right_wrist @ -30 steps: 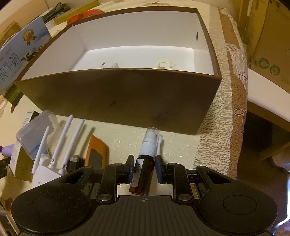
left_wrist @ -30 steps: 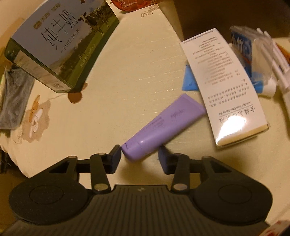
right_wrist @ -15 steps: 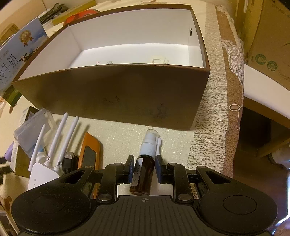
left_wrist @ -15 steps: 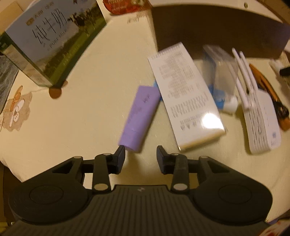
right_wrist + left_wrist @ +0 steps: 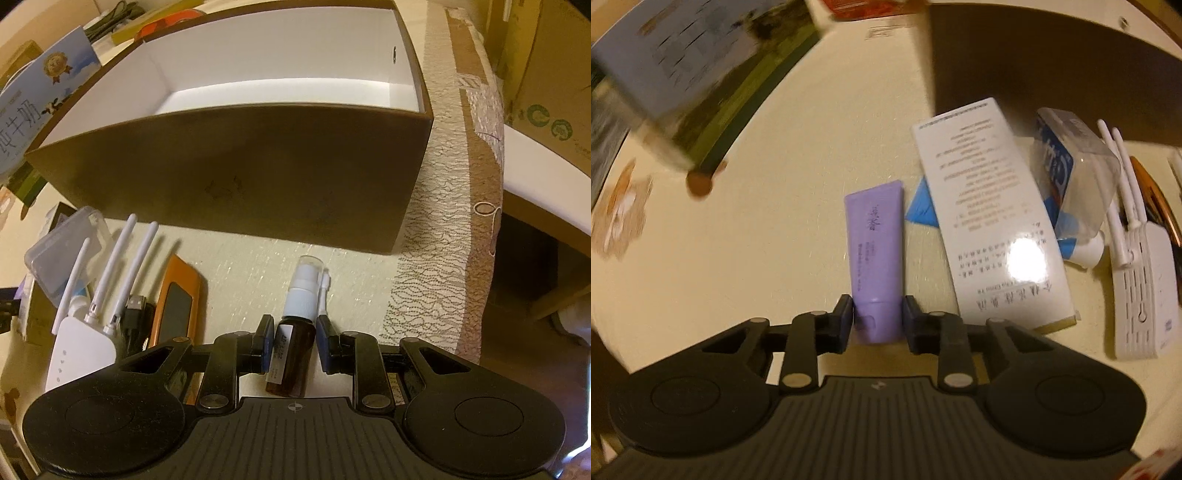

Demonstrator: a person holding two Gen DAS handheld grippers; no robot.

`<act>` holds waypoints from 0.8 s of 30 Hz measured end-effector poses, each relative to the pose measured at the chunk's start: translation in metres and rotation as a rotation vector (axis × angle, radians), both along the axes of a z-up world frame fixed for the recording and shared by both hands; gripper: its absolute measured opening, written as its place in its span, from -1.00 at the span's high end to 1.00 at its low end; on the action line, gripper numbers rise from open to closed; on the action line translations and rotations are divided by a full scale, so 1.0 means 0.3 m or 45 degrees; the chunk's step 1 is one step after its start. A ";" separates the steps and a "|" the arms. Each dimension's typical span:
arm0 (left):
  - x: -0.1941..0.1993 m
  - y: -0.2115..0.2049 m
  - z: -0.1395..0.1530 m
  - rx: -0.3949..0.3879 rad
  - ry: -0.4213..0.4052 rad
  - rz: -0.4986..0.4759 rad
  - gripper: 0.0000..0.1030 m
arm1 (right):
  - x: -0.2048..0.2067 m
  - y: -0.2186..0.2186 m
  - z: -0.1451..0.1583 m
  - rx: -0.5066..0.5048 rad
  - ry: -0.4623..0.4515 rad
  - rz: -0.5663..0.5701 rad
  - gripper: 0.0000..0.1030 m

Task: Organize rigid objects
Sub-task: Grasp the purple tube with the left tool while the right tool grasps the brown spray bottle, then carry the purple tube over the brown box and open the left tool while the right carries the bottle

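Observation:
In the left wrist view my left gripper (image 5: 877, 317) has its jaws closed around the cap end of a purple tube (image 5: 875, 254), which points away from me on the cream table. In the right wrist view my right gripper (image 5: 291, 341) is shut on a brown spray bottle (image 5: 293, 354) with a white nozzle, held just above the table in front of a large brown box (image 5: 236, 166) with a white inside.
Right of the tube lie a white printed carton (image 5: 990, 206), a clear plastic case (image 5: 1075, 173) and a white router with antennas (image 5: 1145, 280). A milk carton box (image 5: 694, 74) stands far left. An orange device (image 5: 177, 302) lies by the router (image 5: 81, 347).
My left gripper moved in around the purple tube's cap end and closed on it; the tube now points straight ahead. My right gripper dropped back from the box with the bottle still held.

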State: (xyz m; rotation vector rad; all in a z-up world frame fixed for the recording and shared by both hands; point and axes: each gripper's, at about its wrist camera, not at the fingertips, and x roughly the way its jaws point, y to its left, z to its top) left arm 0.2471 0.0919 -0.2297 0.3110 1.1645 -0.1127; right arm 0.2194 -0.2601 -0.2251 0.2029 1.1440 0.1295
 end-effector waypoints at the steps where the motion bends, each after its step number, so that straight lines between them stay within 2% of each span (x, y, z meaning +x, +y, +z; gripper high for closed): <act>1: -0.018 0.008 0.000 -0.019 0.010 0.035 0.53 | -0.004 0.002 -0.001 -0.001 -0.006 0.014 0.59; 5: -0.091 0.032 0.006 -0.079 0.028 0.170 0.52 | -0.017 0.016 -0.001 -0.010 -0.031 0.065 0.59; 8: -0.098 0.045 0.003 -0.123 0.054 0.227 0.50 | -0.022 0.018 -0.006 -0.004 -0.038 0.064 0.59; 10: -0.087 0.043 0.005 -0.121 0.059 0.231 0.43 | -0.019 0.017 -0.010 -0.002 -0.026 0.047 0.58; 12: -0.062 0.042 0.008 -0.122 0.056 0.233 0.41 | -0.008 0.014 -0.016 0.000 -0.007 0.039 0.44; 14: -0.041 0.041 0.010 -0.130 0.055 0.236 0.41 | -0.003 0.014 -0.020 -0.001 -0.010 0.032 0.40; 19: 0.003 0.035 -0.011 -0.117 0.060 0.233 0.43 | 0.008 0.031 -0.033 -0.040 -0.021 0.042 0.40; 24: -0.019 0.016 -0.007 -0.097 0.033 0.231 0.45 | 0.005 0.046 -0.036 -0.102 -0.026 0.059 0.60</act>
